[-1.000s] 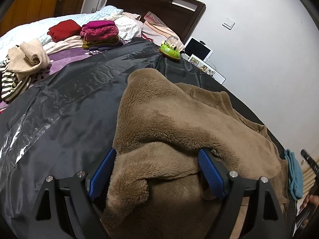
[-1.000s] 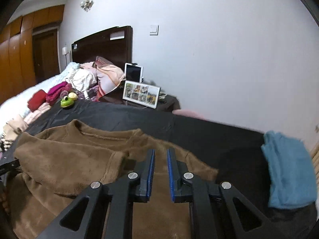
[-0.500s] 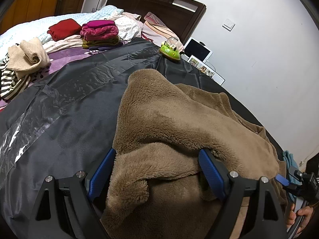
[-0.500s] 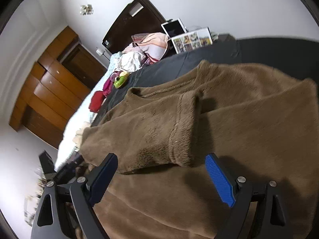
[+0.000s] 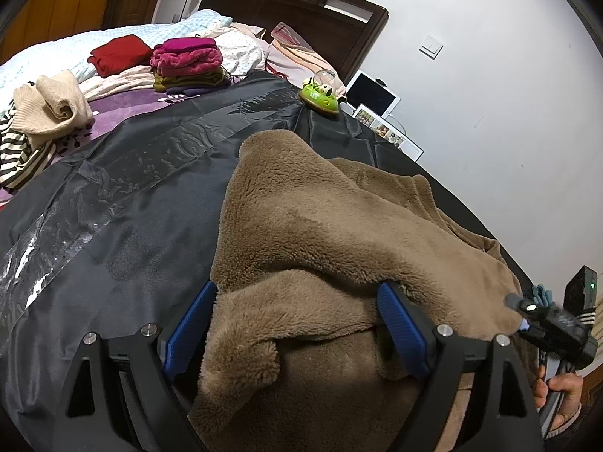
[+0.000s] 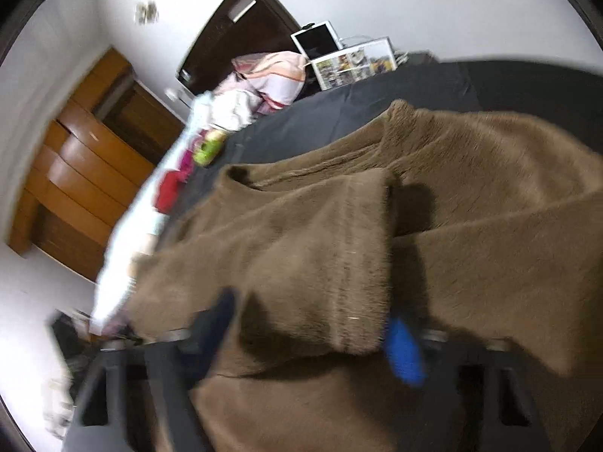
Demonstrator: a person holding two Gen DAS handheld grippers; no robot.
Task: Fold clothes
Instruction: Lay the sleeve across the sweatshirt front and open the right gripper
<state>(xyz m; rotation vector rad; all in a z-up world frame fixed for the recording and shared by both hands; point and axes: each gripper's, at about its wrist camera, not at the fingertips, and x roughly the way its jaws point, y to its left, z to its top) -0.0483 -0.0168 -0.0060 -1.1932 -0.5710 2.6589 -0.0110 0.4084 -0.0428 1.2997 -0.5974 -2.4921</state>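
A brown fleece top point(image 5: 339, 241) lies on a black sheet point(image 5: 132, 233) spread over the bed, one sleeve folded across its body. My left gripper point(image 5: 297, 331) is open, its blue pads on either side of a thick fold of fleece near the hem. In the blurred right wrist view, my right gripper point(image 6: 312, 335) is open around the cuff end of the folded sleeve point(image 6: 320, 263). The right gripper point(image 5: 527, 314) also shows at the left wrist view's right edge, held by a hand point(image 5: 557, 395).
Folded clothes point(image 5: 186, 60) and a red garment point(image 5: 120, 54) are stacked near the headboard, with a cream knit point(image 5: 49, 101) and a striped piece at the left. A green toy point(image 5: 320, 94) sits at the sheet's far edge. A tablet point(image 5: 371, 92) and a photo frame stand by the wall.
My right gripper went from shut to open and swung down and left over the fleece top, closing in on the folded sleeve cuff. The left gripper stayed put around its fold.
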